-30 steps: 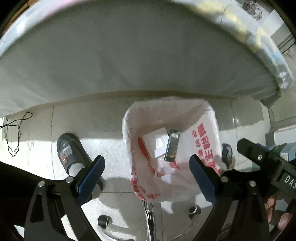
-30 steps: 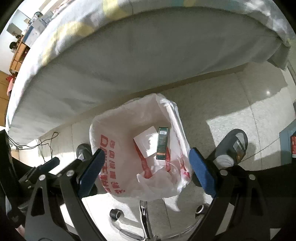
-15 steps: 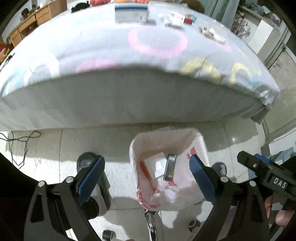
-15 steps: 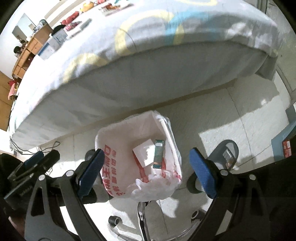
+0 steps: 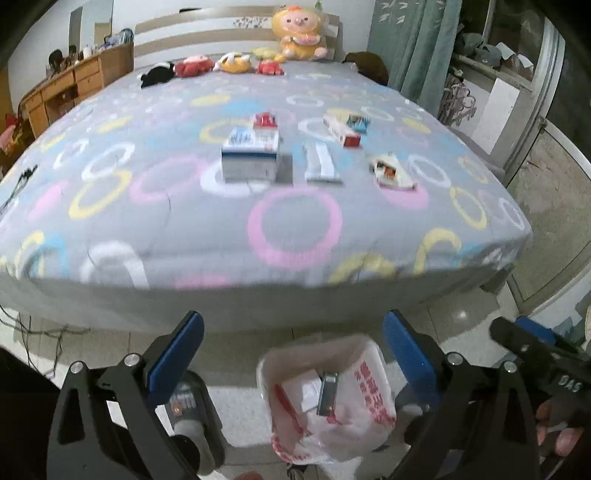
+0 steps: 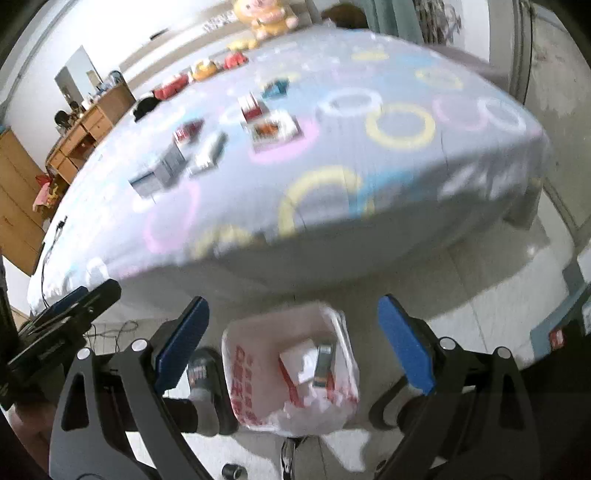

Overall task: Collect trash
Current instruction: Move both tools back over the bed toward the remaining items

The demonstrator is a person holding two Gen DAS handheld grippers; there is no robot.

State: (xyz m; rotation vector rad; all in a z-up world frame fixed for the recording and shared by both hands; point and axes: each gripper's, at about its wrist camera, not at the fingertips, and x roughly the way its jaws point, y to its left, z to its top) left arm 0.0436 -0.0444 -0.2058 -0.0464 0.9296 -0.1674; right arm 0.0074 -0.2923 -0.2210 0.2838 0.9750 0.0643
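A white plastic bag with red print [image 5: 365, 402] [image 6: 258, 384] stands open on the floor below the bed. Inside it lie a white box [image 6: 299, 360] and a dark narrow carton [image 5: 328, 393] [image 6: 323, 363]. On the grey ringed bedspread [image 5: 295, 221] rest several boxes: a large blue-white box [image 5: 249, 158] [image 6: 157, 173], a white flat pack [image 5: 321, 162], a red-white carton [image 5: 341, 131], a white wrapper [image 5: 391, 171] [image 6: 273, 129]. My left gripper [image 5: 291, 354] and right gripper [image 6: 293, 339] both hang open above the bag, holding nothing.
Plush toys [image 5: 295, 33] line the headboard. A wooden dresser [image 5: 66, 88] stands at the left, a green curtain [image 5: 413, 48] at the right. A foot in a dark slipper [image 6: 201, 373] stands left of the bag. Cables [image 5: 37, 328] lie on the tiled floor.
Both grippers have tilted up and pulled back from the bag, so the bed top with its boxes has come into view. The bag now sits low in both views.
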